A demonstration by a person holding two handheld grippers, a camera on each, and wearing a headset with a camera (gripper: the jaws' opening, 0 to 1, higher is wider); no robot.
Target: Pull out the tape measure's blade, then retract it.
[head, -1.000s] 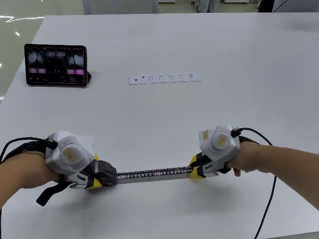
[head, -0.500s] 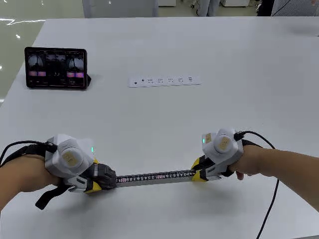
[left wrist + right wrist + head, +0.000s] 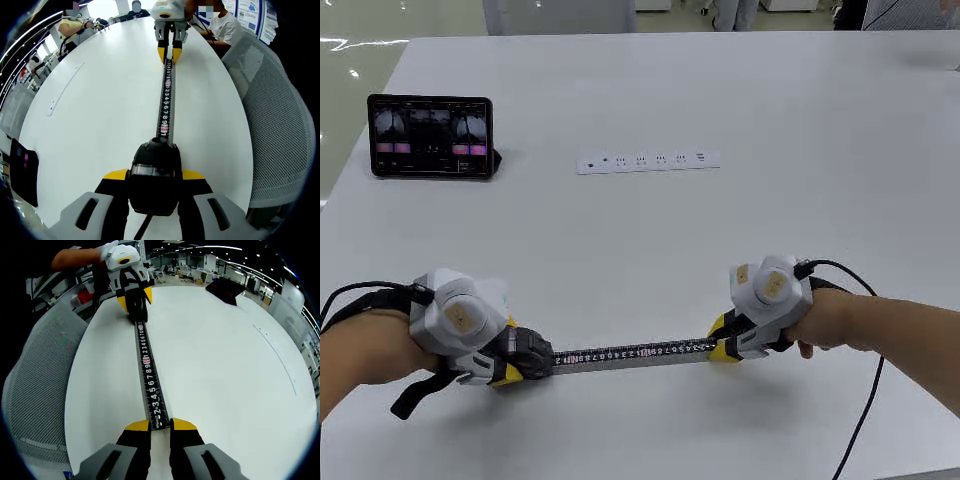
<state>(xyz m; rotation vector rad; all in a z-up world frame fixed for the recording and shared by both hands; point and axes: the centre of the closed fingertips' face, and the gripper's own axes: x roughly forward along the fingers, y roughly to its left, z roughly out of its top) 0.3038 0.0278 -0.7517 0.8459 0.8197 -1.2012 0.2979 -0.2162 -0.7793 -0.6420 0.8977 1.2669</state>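
Right claw is pinching the tip of the dark numbered metal blade, which is lying flat along the white tabletop, straight back to the black tape-measure case clamped in the left claw.

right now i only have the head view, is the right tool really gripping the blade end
Observer: Yes. The right gripper view shows the right tool with its yellow tips shut on the very end of the blade.
Operator: and the left one, has it got the case
Observer: In the left gripper view the left tool is clamped on both sides of the black case, with the blade leaving its front.
Operator: can you read how far its out
Observer: A red 10 mark shows part way along the blade, and more digits run beyond it toward the case.
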